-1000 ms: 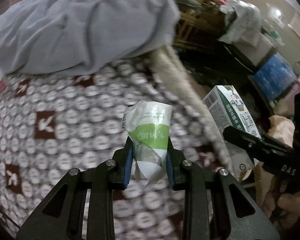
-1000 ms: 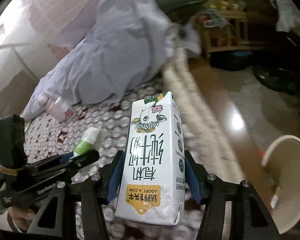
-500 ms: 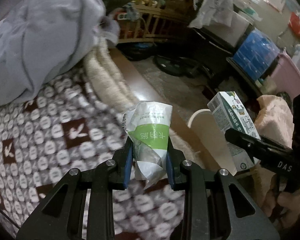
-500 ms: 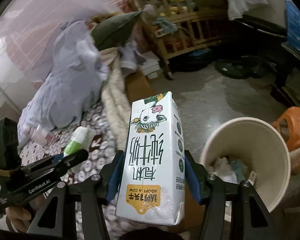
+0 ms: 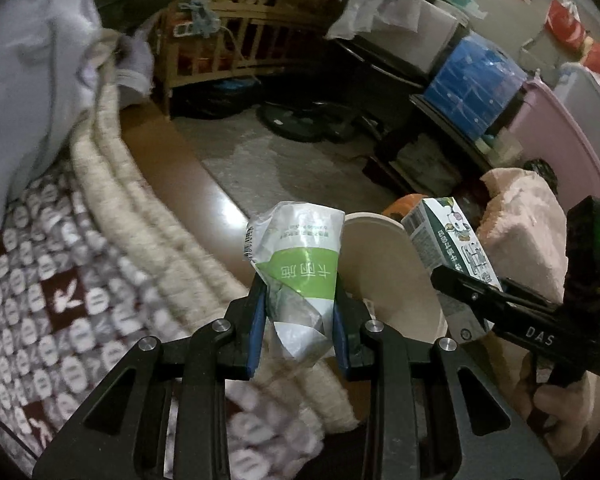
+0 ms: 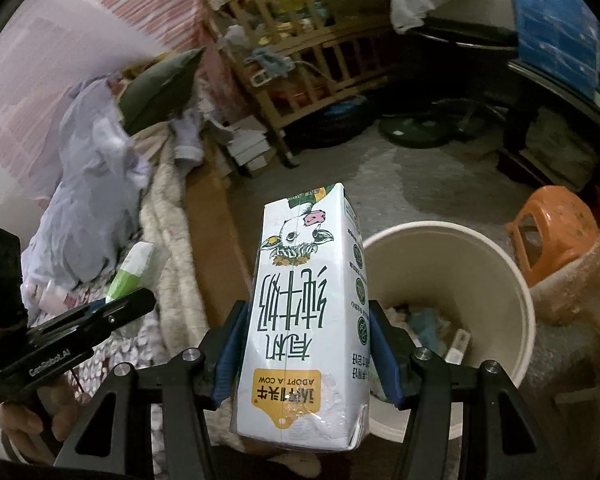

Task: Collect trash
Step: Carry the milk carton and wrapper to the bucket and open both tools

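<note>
The left gripper [image 5: 296, 322] is clamping a crumpled green-and-white wrapper [image 5: 296, 272] between its blue pads, the wrapper standing up at lower centre of the left wrist view. The right gripper [image 6: 306, 356] is squeezing a white milk carton [image 6: 308, 316] with a cow drawing, held upright at lower centre of its own view.

The right wrist view is looking down into the cream trash bin [image 6: 512, 280], which is sitting just right of the carton with scraps showing at its bottom, and an orange stool [image 6: 552, 228] is standing at right beyond it. The left wrist view is catching only the bin's rim and wall [image 5: 380, 264], between the wrapper and the carton [image 5: 448, 252], along with the patterned blanket [image 5: 40, 300] at lower left and a pink towel [image 5: 520, 232] at right.

Compared with half a second ago, both views are showing more floor and less blanket, the bin is appearing larger and closer beside the carton, and both grips are holding unchanged.
</note>
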The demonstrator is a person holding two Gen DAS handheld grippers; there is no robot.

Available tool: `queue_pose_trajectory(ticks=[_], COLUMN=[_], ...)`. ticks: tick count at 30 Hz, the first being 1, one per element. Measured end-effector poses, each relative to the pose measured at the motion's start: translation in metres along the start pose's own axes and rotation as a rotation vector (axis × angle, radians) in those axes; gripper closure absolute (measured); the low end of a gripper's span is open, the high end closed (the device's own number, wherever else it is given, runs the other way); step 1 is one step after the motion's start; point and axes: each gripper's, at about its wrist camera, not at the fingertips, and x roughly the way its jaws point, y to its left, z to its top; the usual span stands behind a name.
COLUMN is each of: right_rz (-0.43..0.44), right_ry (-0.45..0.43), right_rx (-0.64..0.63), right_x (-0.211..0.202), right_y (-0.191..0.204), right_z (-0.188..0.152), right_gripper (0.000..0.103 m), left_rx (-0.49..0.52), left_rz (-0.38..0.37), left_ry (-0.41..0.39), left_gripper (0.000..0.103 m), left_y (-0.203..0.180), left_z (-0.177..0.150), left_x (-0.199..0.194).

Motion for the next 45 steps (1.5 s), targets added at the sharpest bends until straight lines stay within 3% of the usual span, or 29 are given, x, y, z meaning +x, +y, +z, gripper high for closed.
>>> queue_pose_trajectory(ticks=[12, 27, 33, 38, 45], right_rz=[-0.042, -0.089, -0.107, -0.106, -0.132], right_ry=[0.009, 0.015, 0.007, 0.006, -0.049], right_rx=[0.087, 0.140, 0.161, 0.172, 0.106], right_x=[0.002, 0.011, 0.013, 0.013, 0.001], right_y=[-0.048, -0.073, -0.081, -0.083, -0.061], right_z=[-0.005, -0.014, -0.015, -0.015, -0.018], right_gripper=[0.047, 0.047, 0.047, 0.047, 0.047], left_rx=[0.073, 0.125, 0.134, 0.142, 0.167], left_rz=[-0.012, -0.079, -0.084, -0.071, 0.006], left_ry=[0.051, 0.099, 0.087, 0.061, 0.017], left_gripper=[0.077, 0.076, 0.068, 0.051, 0.049], left_y=[-0.041, -0.074, -0.076, -0.075, -0.069], left_z=[0.007, 0.012, 0.011, 0.010, 0.007], left_x=[0.037, 0.073, 0.075, 0.072, 0.057])
